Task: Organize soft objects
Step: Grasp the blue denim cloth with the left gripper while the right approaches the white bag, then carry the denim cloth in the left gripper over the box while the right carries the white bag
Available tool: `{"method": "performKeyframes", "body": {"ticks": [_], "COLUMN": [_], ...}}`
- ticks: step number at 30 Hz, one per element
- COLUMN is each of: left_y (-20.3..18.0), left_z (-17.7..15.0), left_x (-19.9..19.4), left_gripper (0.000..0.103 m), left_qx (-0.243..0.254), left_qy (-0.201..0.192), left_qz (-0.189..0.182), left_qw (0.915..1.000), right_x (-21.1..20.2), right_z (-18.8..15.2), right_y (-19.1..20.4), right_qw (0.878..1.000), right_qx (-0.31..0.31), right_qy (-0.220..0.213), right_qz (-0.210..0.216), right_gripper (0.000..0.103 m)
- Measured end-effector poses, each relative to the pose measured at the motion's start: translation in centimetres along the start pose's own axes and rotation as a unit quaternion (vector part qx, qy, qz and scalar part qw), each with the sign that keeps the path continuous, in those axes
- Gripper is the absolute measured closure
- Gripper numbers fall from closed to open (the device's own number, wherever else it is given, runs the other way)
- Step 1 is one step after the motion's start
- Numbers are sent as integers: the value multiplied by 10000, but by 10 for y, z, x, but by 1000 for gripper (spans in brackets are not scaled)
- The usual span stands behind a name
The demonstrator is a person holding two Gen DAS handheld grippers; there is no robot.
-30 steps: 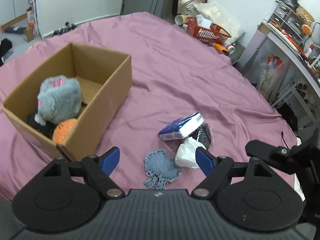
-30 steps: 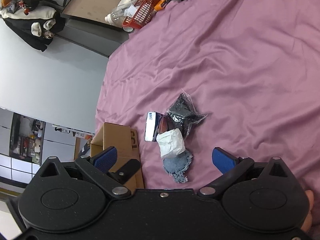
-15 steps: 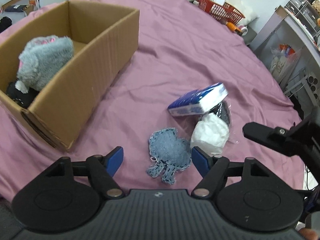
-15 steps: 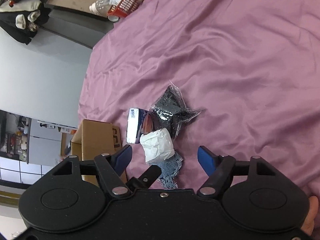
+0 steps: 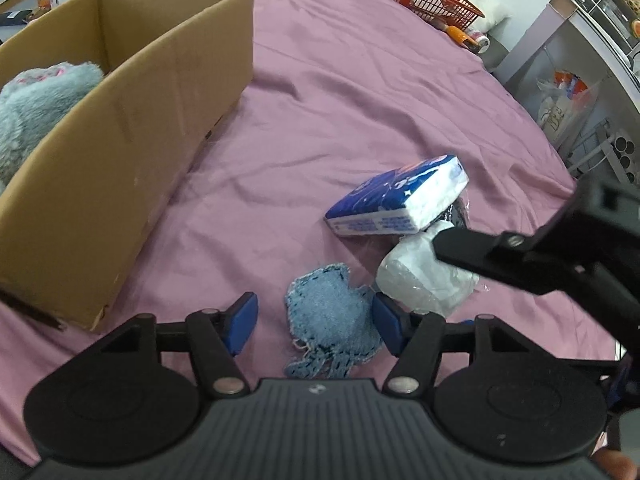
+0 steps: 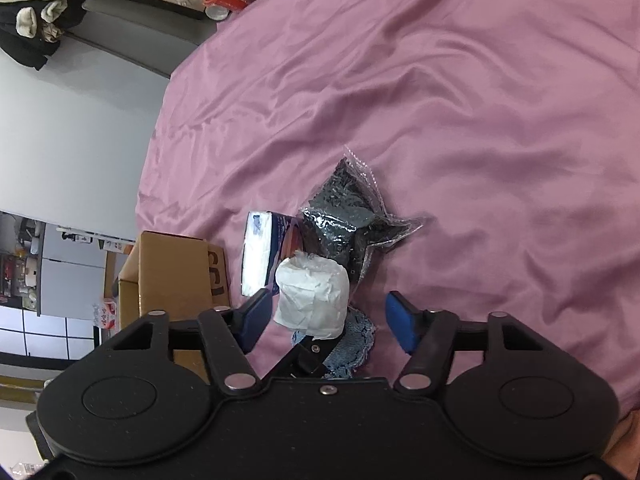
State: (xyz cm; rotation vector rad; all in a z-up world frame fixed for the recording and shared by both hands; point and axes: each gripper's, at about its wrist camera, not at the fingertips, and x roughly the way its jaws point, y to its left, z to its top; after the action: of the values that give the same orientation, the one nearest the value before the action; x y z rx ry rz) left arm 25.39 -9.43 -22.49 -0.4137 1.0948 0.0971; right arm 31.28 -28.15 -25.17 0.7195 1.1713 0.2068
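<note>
A blue knitted cloth lies flat on the purple sheet, between the fingers of my left gripper. Its jaws are closing and the left pad is still clear of the cloth. A white wrapped roll sits between the fingers of my right gripper, whose jaws are also closing, with the right pad still apart from it. Behind the roll lie a blue-and-white tissue pack and a black item in a clear bag. The cardboard box at the left holds a grey plush.
A red basket with bottles stands beyond the far edge of the bed. Shelving and bags stand at the right. The right gripper's black finger reaches over the white roll in the left wrist view.
Both grippers have dropped closer to the pile and both pairs of jaws have narrowed. The right gripper's finger has moved in over the white roll.
</note>
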Motion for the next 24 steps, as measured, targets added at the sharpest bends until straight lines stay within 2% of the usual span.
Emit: {"method": "performKeyframes", "body": {"ticks": [2,3,5,9,15,24], "left_y": [0,1,2,3,3,-2], "left_z": [1,2,3,3,5,8], "left_x": [1,1,1,-7,-25,-65], "left_gripper": [48,57,67,79,89,90], "left_qx": [2,-5,-84,-197,-213,-110], "left_qy": [-1,-2,57,-102,-221,-641], "left_qz": [-22,-68,-256,-286,-341,-292], "left_qw": [10000,10000,9996,9993,9989,9975], "right_x": [2,3,1,-9,-22,-45], "right_z": [0,0,-1,-3,-4,-9], "right_y": [-1,-1,2,5,4,1], "right_qw": [9999,9999,10000,9997,9990,9972], "right_qx": [23,25,-49,-133,-117,-76], "right_qy": [70,90,22,-112,-245,-438], "right_qz": [72,95,74,194,353,597], "right_gripper": [69,69,70,70,70,70]}}
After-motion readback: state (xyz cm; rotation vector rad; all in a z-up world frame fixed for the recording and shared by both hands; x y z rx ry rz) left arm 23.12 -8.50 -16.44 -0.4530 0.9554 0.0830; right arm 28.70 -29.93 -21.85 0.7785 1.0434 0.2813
